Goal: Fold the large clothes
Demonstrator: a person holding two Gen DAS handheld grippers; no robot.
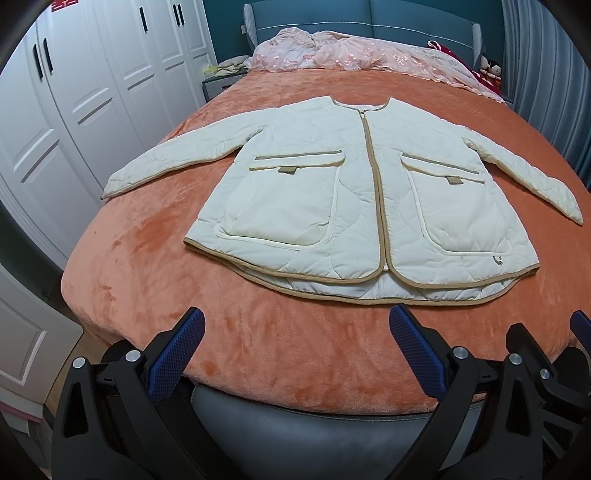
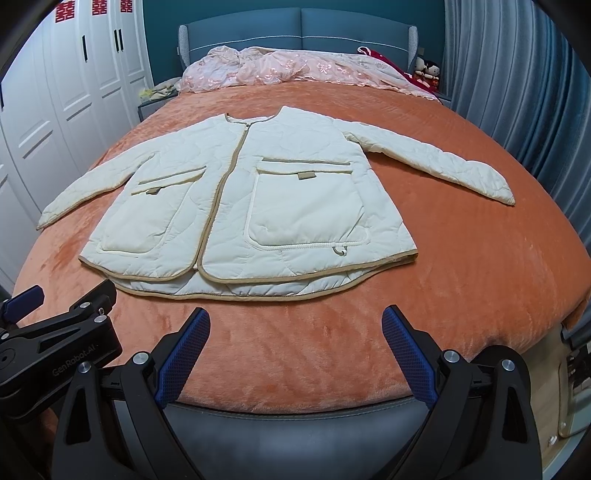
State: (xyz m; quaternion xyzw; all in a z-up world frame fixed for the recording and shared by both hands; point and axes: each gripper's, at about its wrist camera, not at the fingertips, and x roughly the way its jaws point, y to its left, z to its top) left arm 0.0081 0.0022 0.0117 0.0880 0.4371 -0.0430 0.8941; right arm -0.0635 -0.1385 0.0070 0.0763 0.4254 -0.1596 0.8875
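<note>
Both grippers, left gripper (image 1: pixel 295 328) and right gripper (image 2: pixel 295 326), hover wide open and empty over the bed's (image 1: pixel 147 295) near edge; beyond, a cream jacket (image 1: pixel 354 192) lies flat, zipped, sleeves spread.

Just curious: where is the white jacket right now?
The white jacket lies spread flat, front up, mid-bed on the orange blanket, ahead of both open grippers.

Readable marks: one brand name and some red paper signs.

You can read "GenRobot.AI" in pale letters on the black body of the left gripper (image 2: pixel 55 354), seen in your right wrist view. On the white wardrobe doors (image 2: pixel 96 48) you have red double-happiness paper cutouts (image 2: pixel 97 8) stuck along the top; no other text is legible.
</note>
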